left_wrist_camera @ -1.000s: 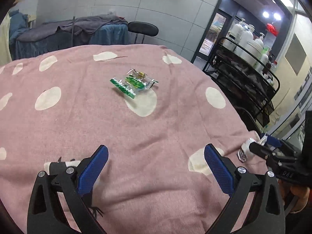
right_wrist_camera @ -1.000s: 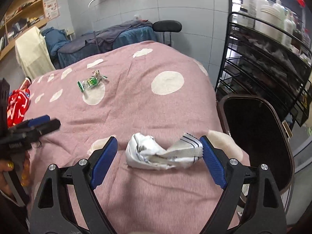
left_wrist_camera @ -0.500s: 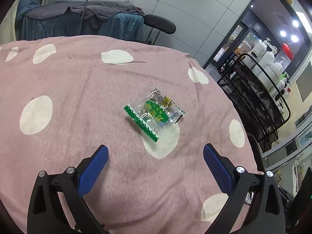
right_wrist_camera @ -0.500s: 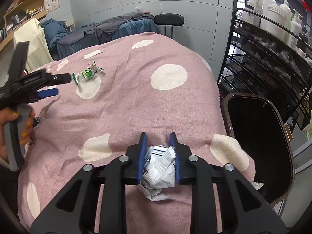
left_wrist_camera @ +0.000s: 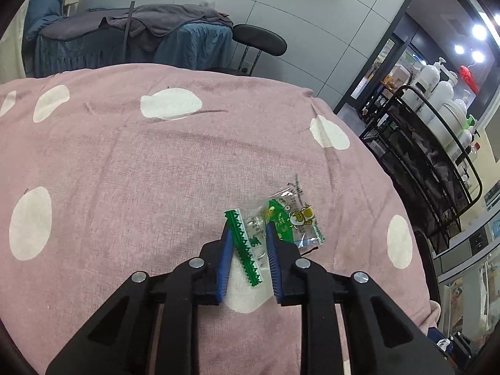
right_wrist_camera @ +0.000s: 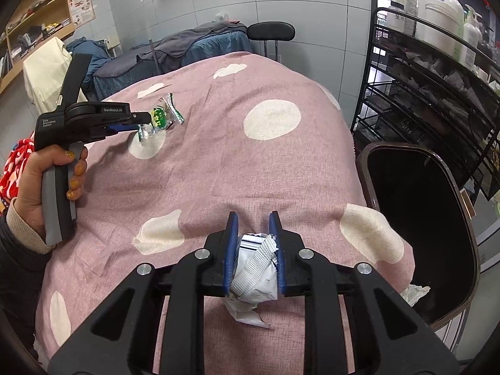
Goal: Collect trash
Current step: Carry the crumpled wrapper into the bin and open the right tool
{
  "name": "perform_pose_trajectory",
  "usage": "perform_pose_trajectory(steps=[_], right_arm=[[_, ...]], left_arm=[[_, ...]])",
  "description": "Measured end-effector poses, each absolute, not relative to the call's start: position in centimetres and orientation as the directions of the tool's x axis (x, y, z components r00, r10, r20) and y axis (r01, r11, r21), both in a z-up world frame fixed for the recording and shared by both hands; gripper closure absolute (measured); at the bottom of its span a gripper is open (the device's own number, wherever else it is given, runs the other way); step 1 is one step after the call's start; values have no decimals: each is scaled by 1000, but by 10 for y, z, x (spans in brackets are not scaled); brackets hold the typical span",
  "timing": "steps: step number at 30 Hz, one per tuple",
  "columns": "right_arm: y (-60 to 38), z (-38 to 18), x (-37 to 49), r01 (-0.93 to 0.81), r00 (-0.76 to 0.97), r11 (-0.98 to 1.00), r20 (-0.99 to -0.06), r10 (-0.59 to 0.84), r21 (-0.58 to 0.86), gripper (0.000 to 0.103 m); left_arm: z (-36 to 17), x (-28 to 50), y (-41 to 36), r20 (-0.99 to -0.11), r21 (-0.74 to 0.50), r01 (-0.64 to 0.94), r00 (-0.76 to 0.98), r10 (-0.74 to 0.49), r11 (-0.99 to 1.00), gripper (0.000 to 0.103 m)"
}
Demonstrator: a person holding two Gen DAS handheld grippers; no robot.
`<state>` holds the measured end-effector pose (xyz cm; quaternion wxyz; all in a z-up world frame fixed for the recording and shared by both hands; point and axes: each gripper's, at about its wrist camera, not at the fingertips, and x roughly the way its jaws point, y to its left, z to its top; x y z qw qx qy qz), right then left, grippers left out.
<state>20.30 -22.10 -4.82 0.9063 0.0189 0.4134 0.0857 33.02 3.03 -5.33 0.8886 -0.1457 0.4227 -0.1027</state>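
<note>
My left gripper (left_wrist_camera: 248,234) is shut on a clear green snack wrapper (left_wrist_camera: 281,222) on the pink dotted bedspread (left_wrist_camera: 140,172); its jaws pinch the wrapper's left part. In the right wrist view the left gripper (right_wrist_camera: 140,122) holds the same wrapper (right_wrist_camera: 161,117) at the far left of the bed. My right gripper (right_wrist_camera: 253,228) is shut on a crumpled white wrapper (right_wrist_camera: 254,268), held just above the bedspread's near edge. A dark brown trash bin (right_wrist_camera: 418,228) stands open to the right of the bed.
A black wire rack (right_wrist_camera: 437,72) with white bottles stands right of the bed, behind the bin. A white scrap (right_wrist_camera: 414,292) lies at the bin's near rim. A black stool (left_wrist_camera: 259,43) and a blue-draped bed (left_wrist_camera: 140,40) stand beyond.
My left gripper moved forward to the green wrapper and shut on it. My right gripper shut on the white wrapper and lifted it slightly.
</note>
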Motion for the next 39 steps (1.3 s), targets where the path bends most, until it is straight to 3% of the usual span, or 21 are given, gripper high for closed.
perform_pose_trajectory(steps=[5,20,39], right_arm=[[-222,-48,201,-137,648,984,-741,177,115,81],[-230,-40,185,-124,682,983,-707,184,136,84],[-309,-25,146,24,750,987,-655,86,158,86]], left_arm=[[-43,314,29,-694,-361,99,635,-338,927,90],[17,217,3,-556,-335,247,727,-403,909,91],[40,173,-91,-506,-317,444,668,-545,838,91]])
